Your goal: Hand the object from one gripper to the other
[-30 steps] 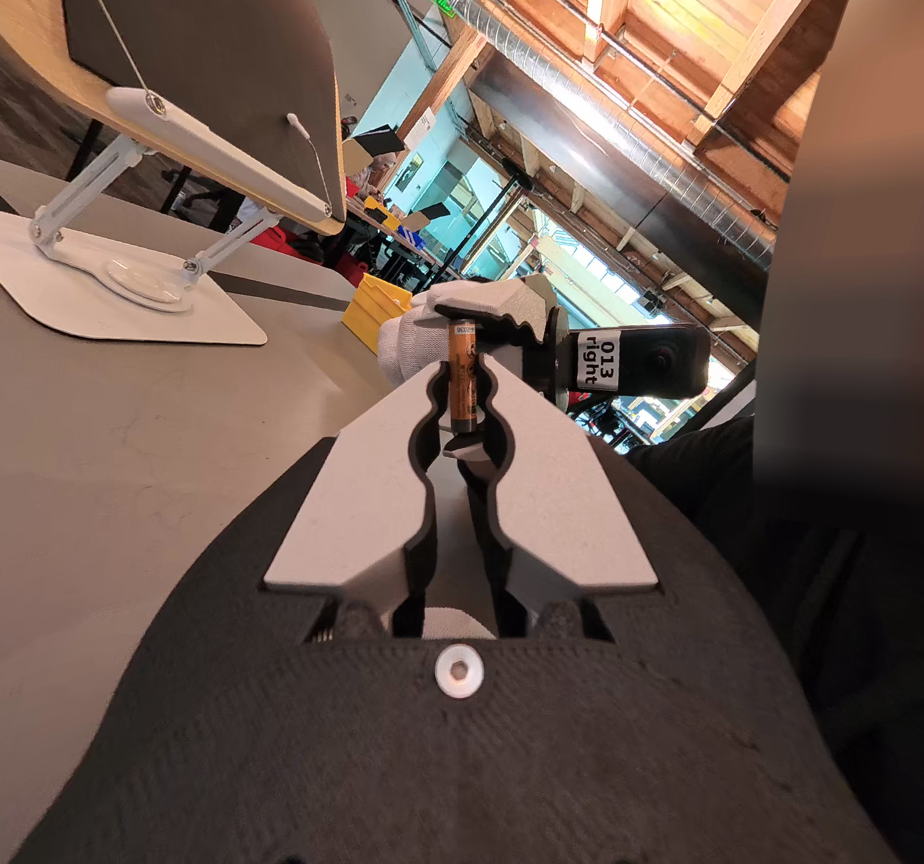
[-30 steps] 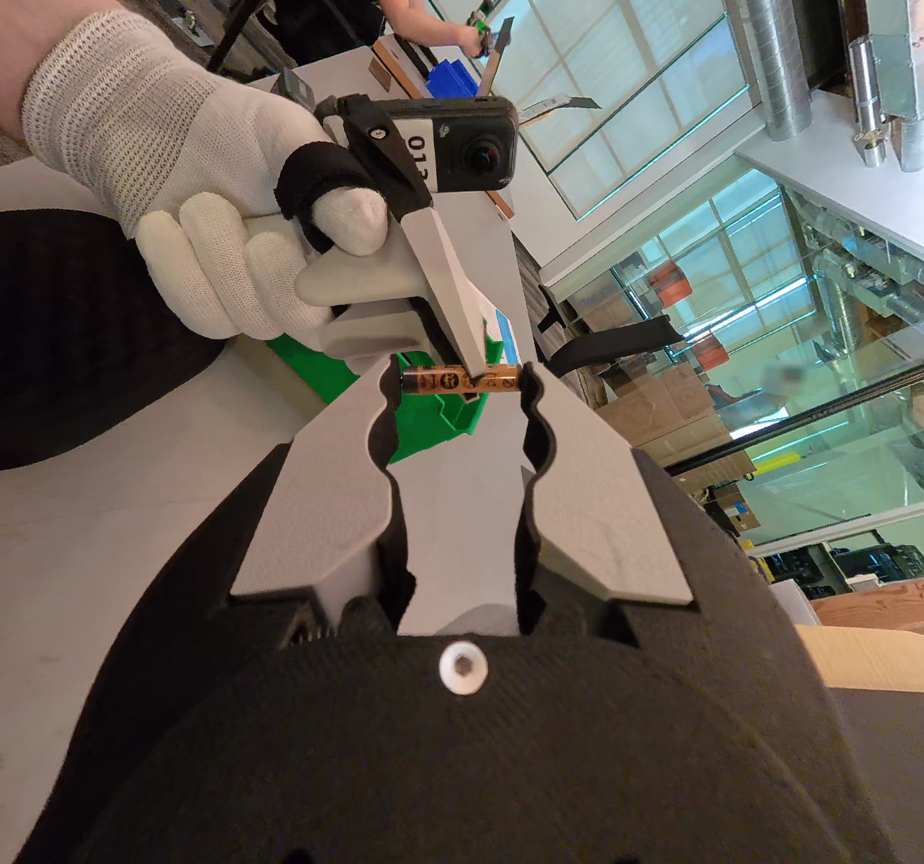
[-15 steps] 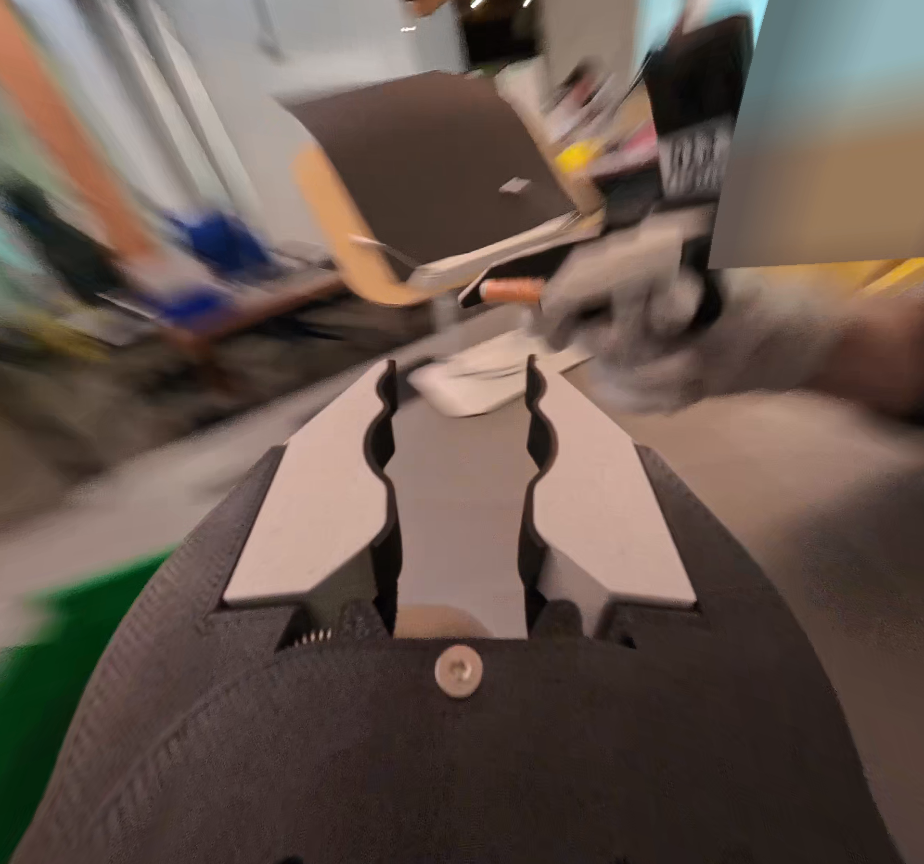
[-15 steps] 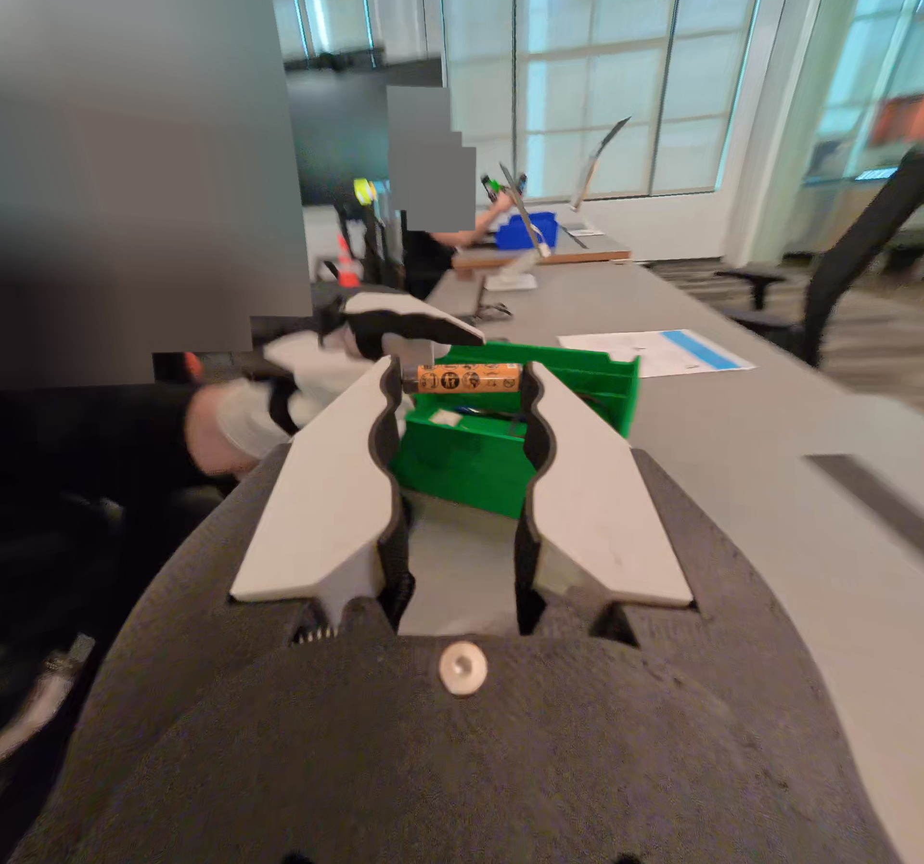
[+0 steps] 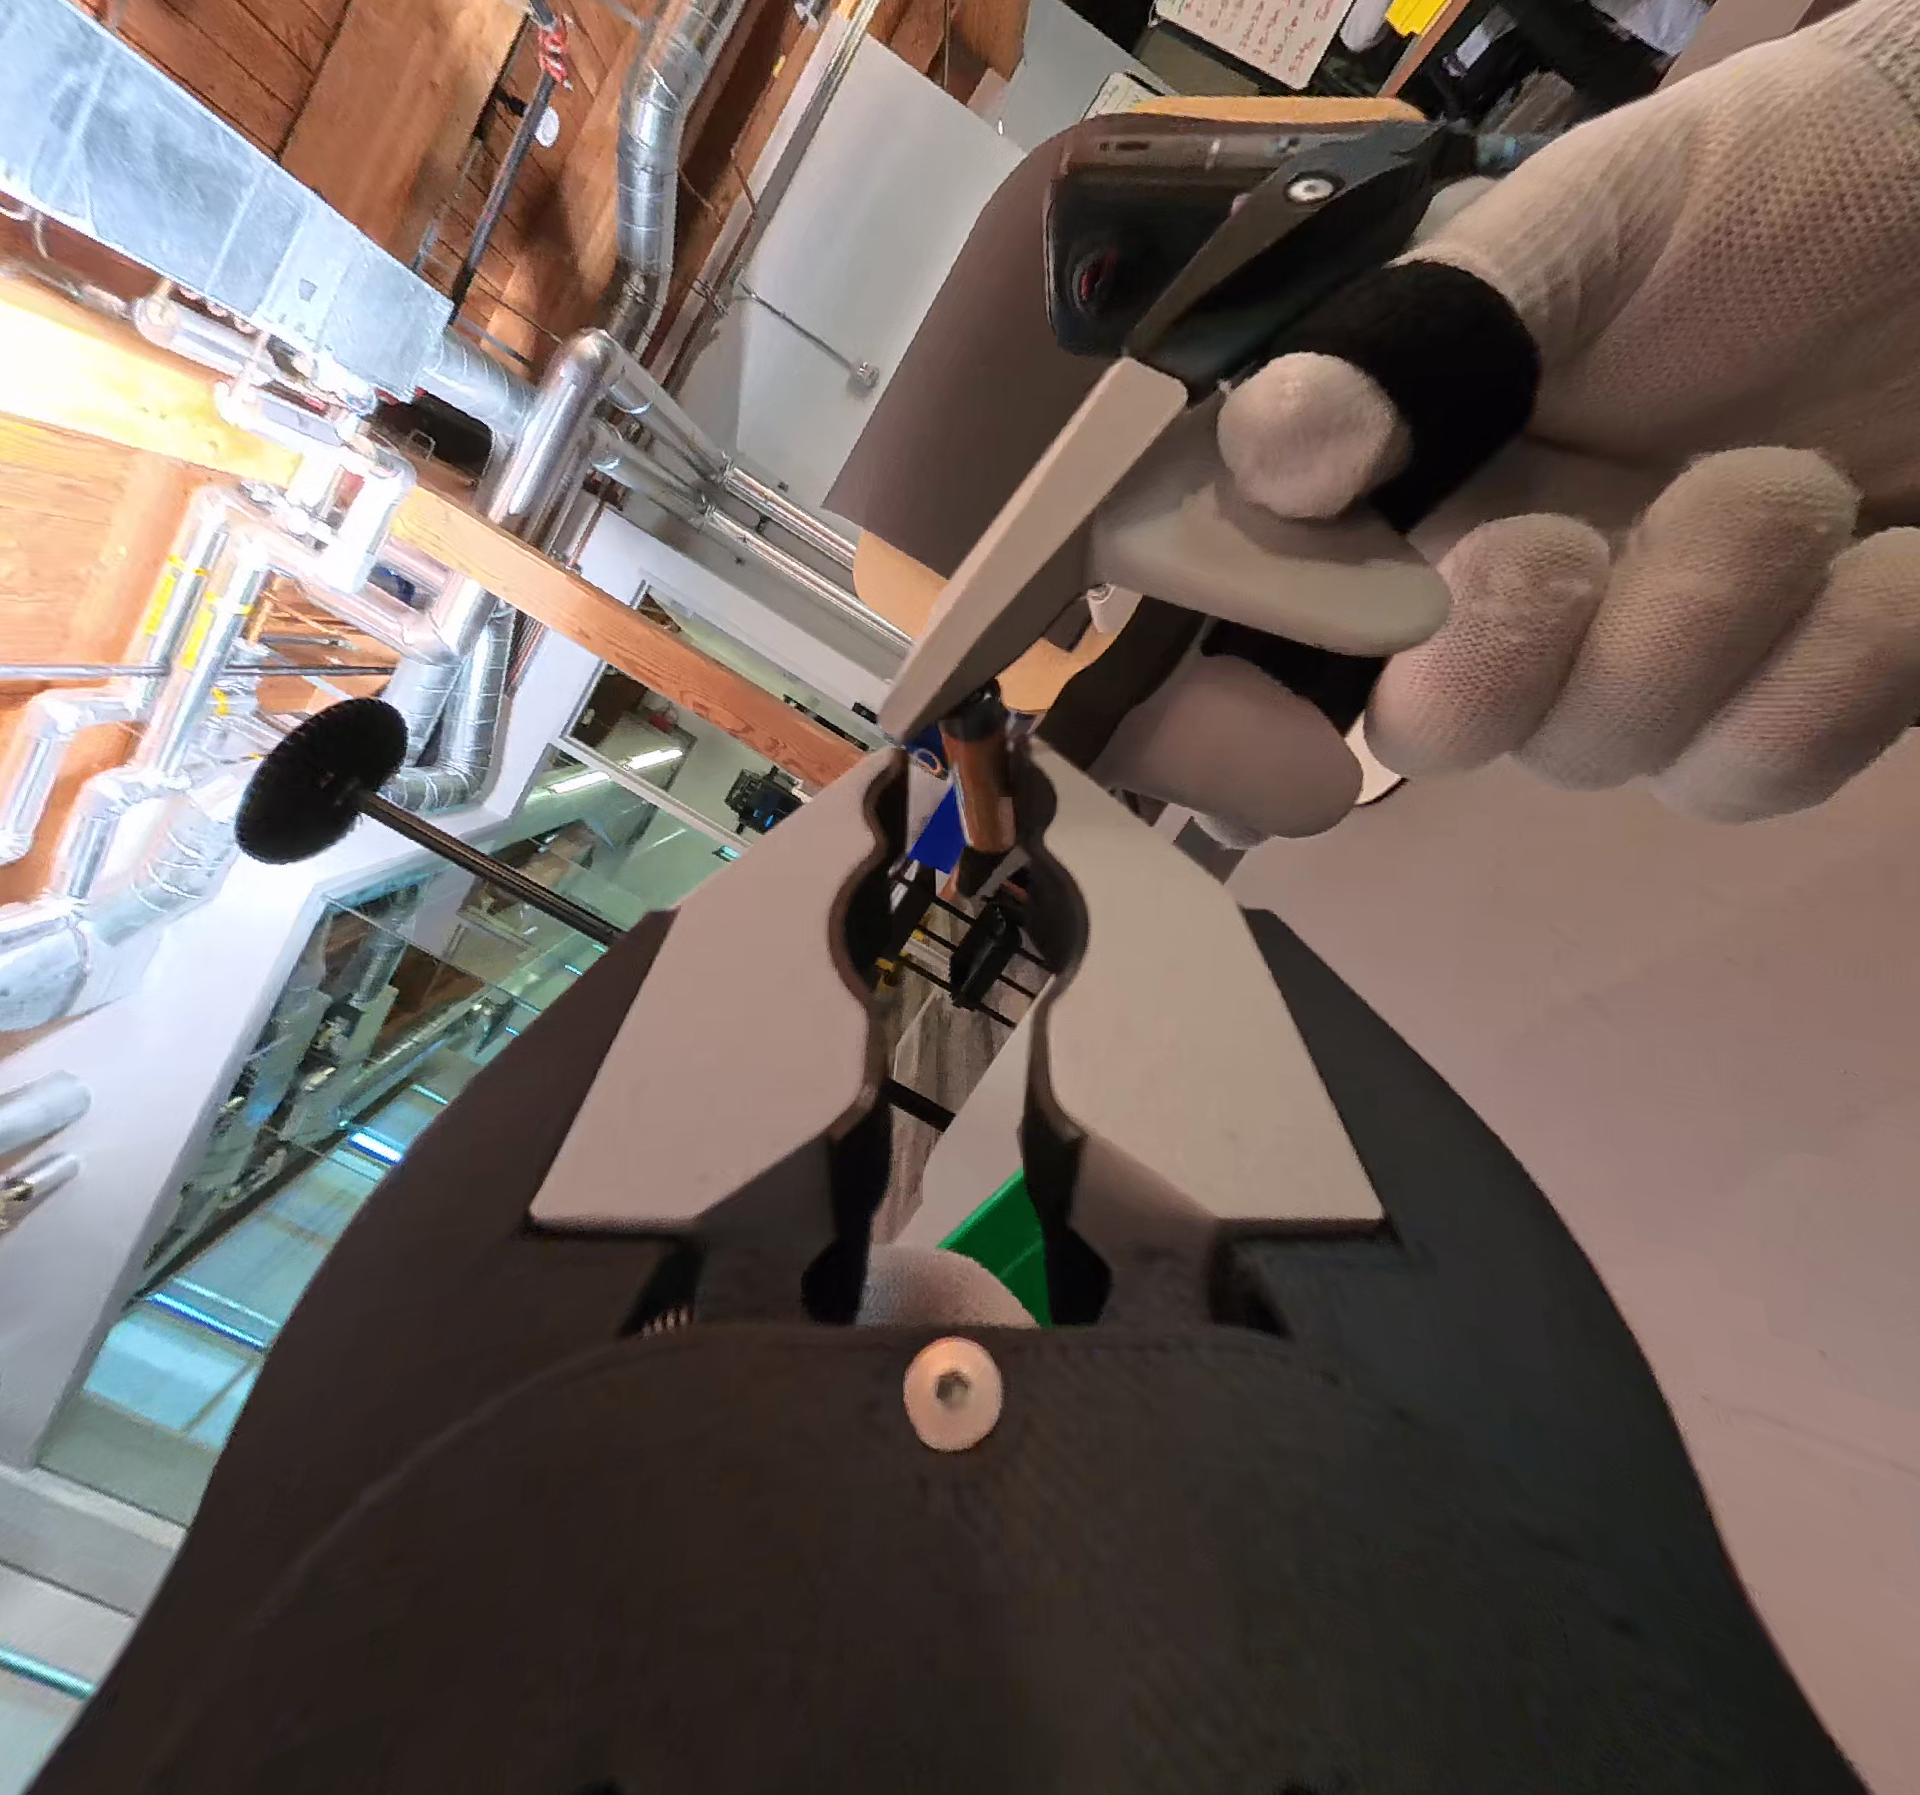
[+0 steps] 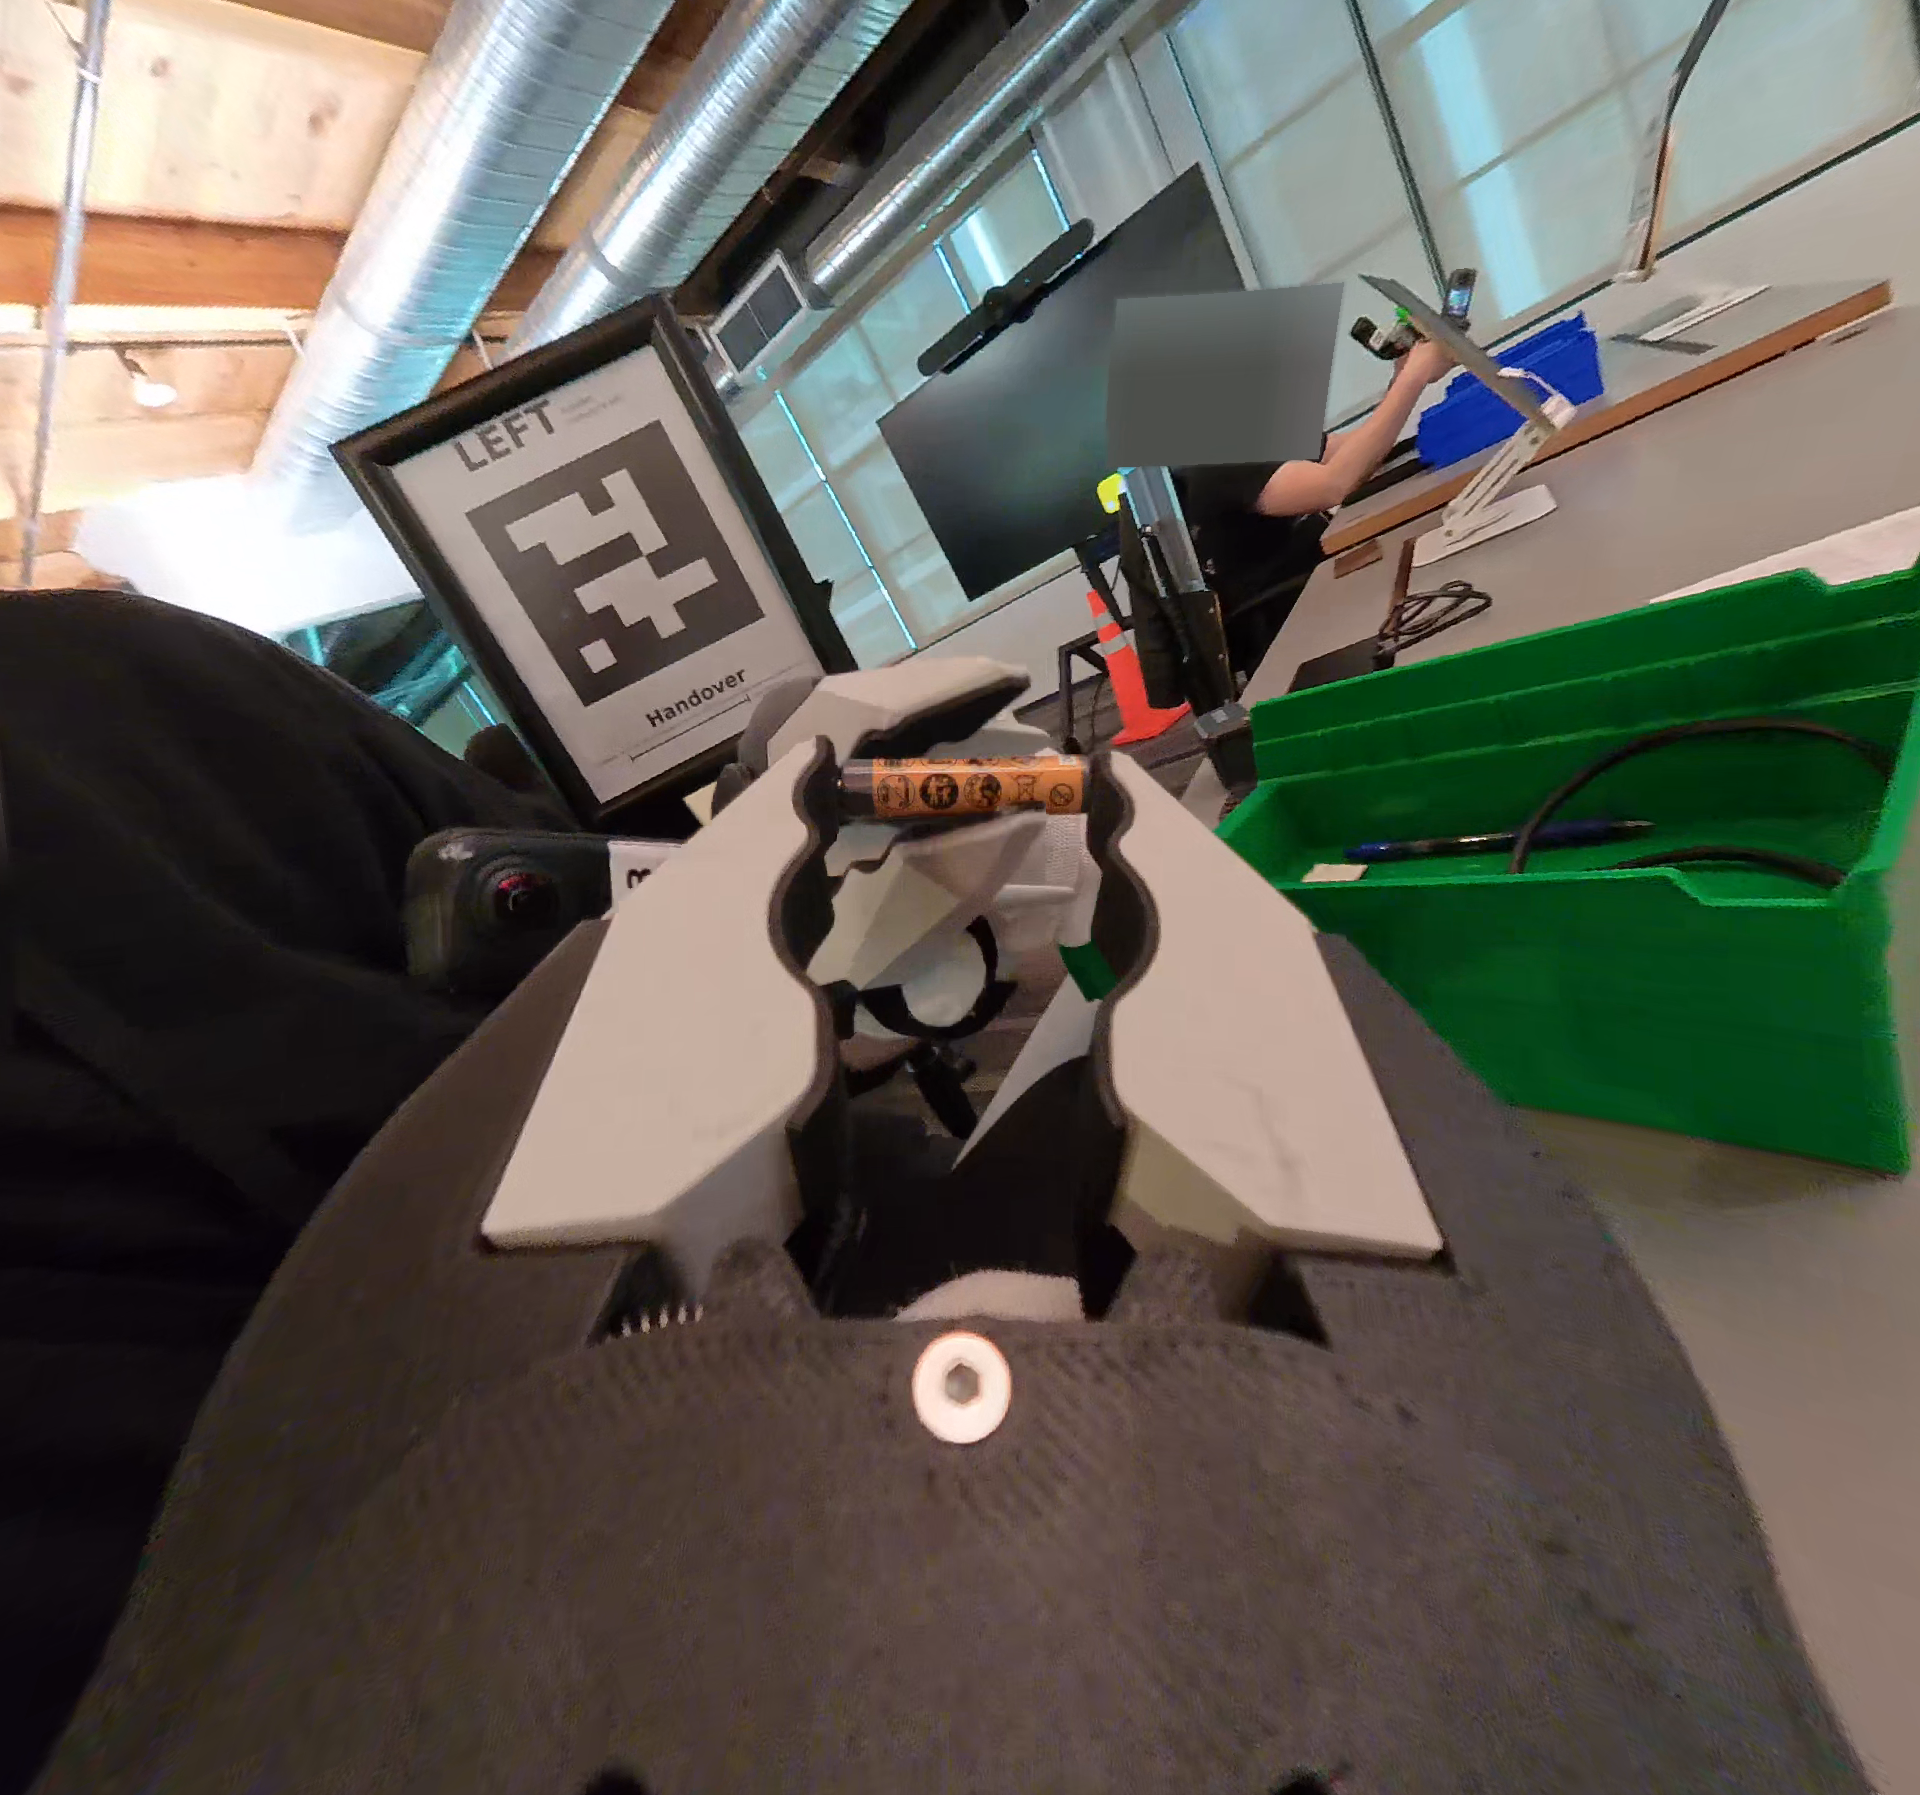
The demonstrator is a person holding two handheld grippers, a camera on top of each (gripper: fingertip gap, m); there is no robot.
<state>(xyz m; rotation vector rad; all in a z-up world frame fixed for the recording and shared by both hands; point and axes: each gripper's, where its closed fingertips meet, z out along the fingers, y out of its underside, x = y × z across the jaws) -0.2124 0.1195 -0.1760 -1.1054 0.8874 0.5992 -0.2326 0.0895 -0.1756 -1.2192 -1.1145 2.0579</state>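
An orange and black battery (image 6: 966, 787) sits end to end between the fingertips of my right gripper (image 6: 961, 795), which is shut on it. My left gripper (image 5: 956, 769) has come around the battery's middle (image 5: 982, 789). The battery lies against the left gripper's right-hand finger (image 5: 1049, 810), and a gap shows between it and the other finger (image 5: 831, 841), so the left gripper is open. In the right wrist view the left gripper's fingers (image 6: 925, 696) stand above and below the battery. A white-gloved hand (image 5: 1662, 395) holds the right gripper.
A green bin (image 6: 1558, 997) with a pen and a cable stands on the grey table (image 6: 1714, 1330) at the right. A framed marker sign (image 6: 582, 550) stands behind the grippers. A person (image 6: 1247, 519) works at a far desk by a dark monitor (image 6: 1039, 415).
A second ago both grippers gripped the battery. The left gripper let go, opened wide and swung away, then came back and narrowed around the battery. The right gripper kept its hold.
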